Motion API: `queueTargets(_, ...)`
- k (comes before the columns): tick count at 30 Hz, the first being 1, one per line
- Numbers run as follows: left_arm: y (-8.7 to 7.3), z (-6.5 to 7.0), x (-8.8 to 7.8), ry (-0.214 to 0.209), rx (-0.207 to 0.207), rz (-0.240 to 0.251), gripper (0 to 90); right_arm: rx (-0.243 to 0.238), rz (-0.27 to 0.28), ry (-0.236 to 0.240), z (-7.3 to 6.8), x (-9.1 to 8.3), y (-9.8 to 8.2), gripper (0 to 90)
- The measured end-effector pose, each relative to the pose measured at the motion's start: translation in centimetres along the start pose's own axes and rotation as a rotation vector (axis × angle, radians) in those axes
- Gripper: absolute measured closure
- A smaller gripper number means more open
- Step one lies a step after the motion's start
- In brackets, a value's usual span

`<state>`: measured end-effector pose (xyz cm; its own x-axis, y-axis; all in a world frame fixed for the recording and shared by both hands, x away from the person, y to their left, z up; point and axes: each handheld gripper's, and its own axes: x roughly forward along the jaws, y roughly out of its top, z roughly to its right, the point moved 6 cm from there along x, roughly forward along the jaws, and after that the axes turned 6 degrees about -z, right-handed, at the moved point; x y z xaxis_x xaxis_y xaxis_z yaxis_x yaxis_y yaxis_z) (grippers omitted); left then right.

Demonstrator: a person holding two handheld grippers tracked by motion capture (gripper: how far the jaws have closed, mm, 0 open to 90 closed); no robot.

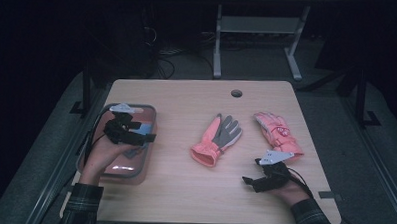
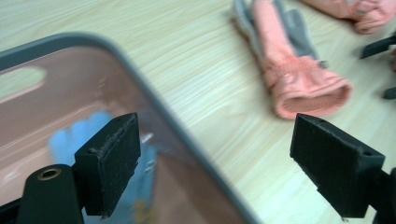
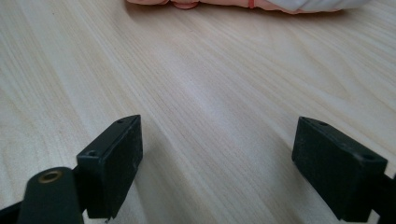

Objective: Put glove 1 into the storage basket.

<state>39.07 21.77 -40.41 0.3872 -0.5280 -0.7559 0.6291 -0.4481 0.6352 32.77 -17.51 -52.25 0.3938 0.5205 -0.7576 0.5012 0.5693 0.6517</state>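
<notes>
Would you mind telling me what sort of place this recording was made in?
Probably a lab or workshop room: a plain wooden table with a cable hole, loose cables on the dark floor, and another desk's metal frame behind.
</notes>
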Motion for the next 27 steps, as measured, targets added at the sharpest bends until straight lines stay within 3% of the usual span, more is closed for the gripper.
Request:
queueTargets(5,0.9,2.3,0.7,-0.038,0.040,0.002,16.7,-0.001,0.001,-0.001,0.0,0.0,0.0,16.1)
queueTargets(9,1.6,4.3,1.1,-0.087,0.060,0.016,25.1,0.000,0.000,0.000,0.0,0.0,0.0,16.1)
queueTargets(13,1.9,5.3,1.5,-0.101,0.077,0.016,32.9,0.000,0.001,0.000,0.0,0.0,0.0,16.1)
queueTargets(14,1.9,5.7,1.8,-0.109,0.080,0.012,36.9,0.000,0.000,0.000,0.0,0.0,0.0,16.1)
queueTargets(15,2.0,6.5,2.2,-0.117,0.093,0.006,47.8,0.000,0.000,0.000,0.0,0.0,0.0,16.1)
queueTargets(21,2.5,8.0,3.3,-0.140,0.119,-0.004,83.9,0.001,0.001,-0.001,0.0,0.0,0.0,16.2)
queueTargets(22,2.7,8.6,4.1,-0.142,0.124,-0.011,89.7,0.000,0.001,-0.001,0.0,0.0,0.0,16.2)
queueTargets(24,2.7,8.8,4.5,-0.138,0.124,-0.028,89.7,0.001,0.001,-0.002,0.0,0.0,0.0,16.2)
queueTargets(27,2.7,9.8,6.8,-0.109,0.142,-0.072,89.7,0.001,0.000,-0.002,0.0,0.0,0.0,16.1)
